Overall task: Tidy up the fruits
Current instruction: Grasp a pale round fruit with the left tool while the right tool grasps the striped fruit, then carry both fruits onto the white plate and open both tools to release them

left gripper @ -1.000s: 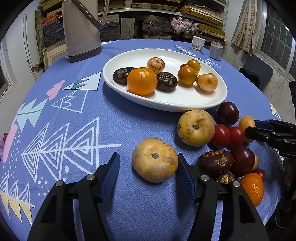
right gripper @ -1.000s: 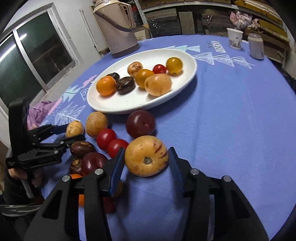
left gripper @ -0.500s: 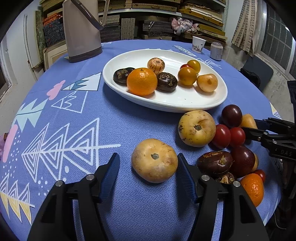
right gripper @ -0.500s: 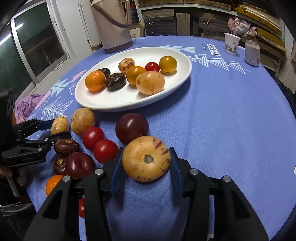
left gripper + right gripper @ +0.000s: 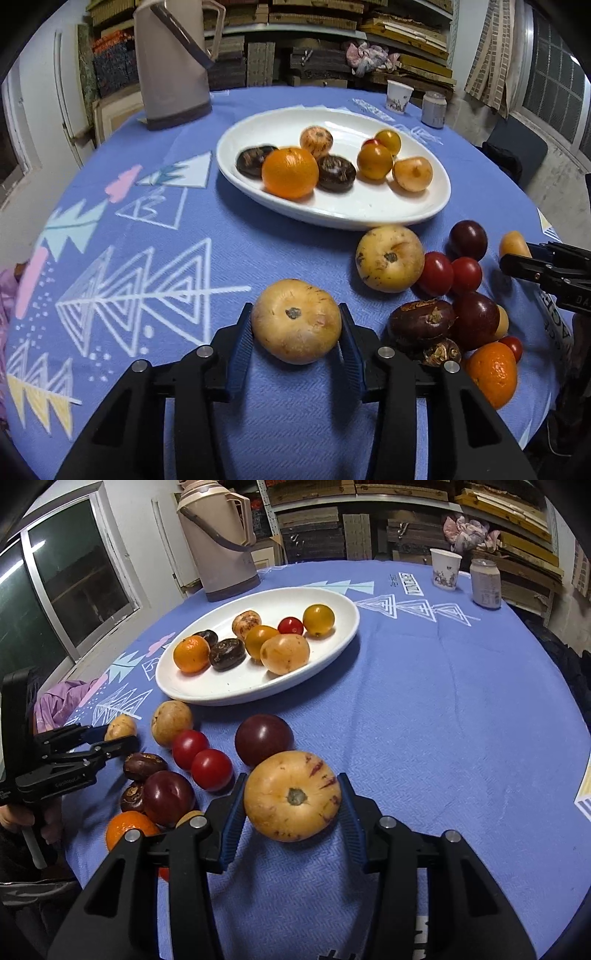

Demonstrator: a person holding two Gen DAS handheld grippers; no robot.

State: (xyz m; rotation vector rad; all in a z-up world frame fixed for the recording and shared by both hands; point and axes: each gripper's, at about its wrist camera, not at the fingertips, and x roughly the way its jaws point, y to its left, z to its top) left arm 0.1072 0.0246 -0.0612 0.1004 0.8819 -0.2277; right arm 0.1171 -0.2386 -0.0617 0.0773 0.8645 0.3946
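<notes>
Both grippers clamped on round yellow fruits, fruit pile partly moved to plate.

Left gripper (image 5: 295,334) jaws just closed in, blue pads now against plain tan-yellow round fruit (image 5: 296,320) on blue patterned tablecloth (image 5: 129,229). Right gripper (image 5: 291,808) pads pressed on purple-streaked yellow round fruit (image 5: 291,794), near table's front edge. White oval ceramic plate (image 5: 332,642) behind holds orange, dark and yellow fruits. Loose red tomatoes (image 5: 201,758) and dark plums lie between the two grippers.
</notes>
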